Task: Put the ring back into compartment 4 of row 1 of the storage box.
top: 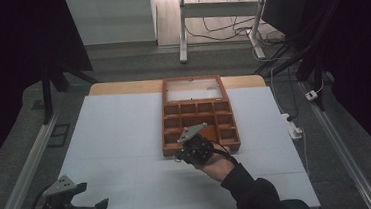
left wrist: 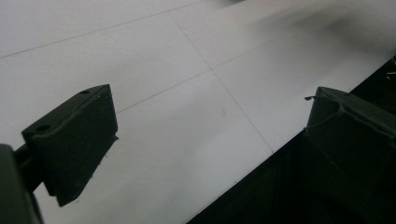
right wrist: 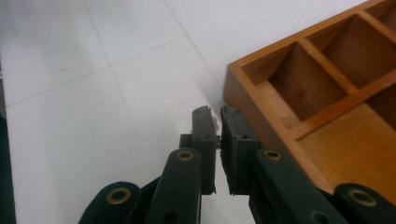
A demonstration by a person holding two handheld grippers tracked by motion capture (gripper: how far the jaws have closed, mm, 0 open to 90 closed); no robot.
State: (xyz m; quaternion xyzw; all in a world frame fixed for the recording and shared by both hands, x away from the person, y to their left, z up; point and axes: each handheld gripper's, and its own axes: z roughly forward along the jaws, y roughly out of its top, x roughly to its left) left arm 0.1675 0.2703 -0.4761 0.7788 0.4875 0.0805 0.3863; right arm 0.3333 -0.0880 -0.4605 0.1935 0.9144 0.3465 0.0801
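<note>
A brown wooden box (top: 166, 136) with several compartments lies at the middle of the white table, its glazed lid (top: 192, 89) folded back. My right gripper (top: 179, 156) hovers at the box's near left corner (right wrist: 236, 77), above the table. Its jaws are shut on a tiny pale bead-like thing (right wrist: 215, 122) pinched at the tips of my right gripper (right wrist: 218, 116). The compartments in view look bare. My left gripper (top: 94, 194) rests at the table's near left corner. In its own view my left gripper (left wrist: 210, 121) stands wide open over the white surface with nothing between the jaws.
The white table top (top: 120, 134) has thin seam lines and its front edge (left wrist: 261, 161) runs close under the left gripper. A metal rail (top: 26, 177) runs along the left side, another along the right (top: 343, 152). A desk frame and cables (top: 227, 26) stand behind.
</note>
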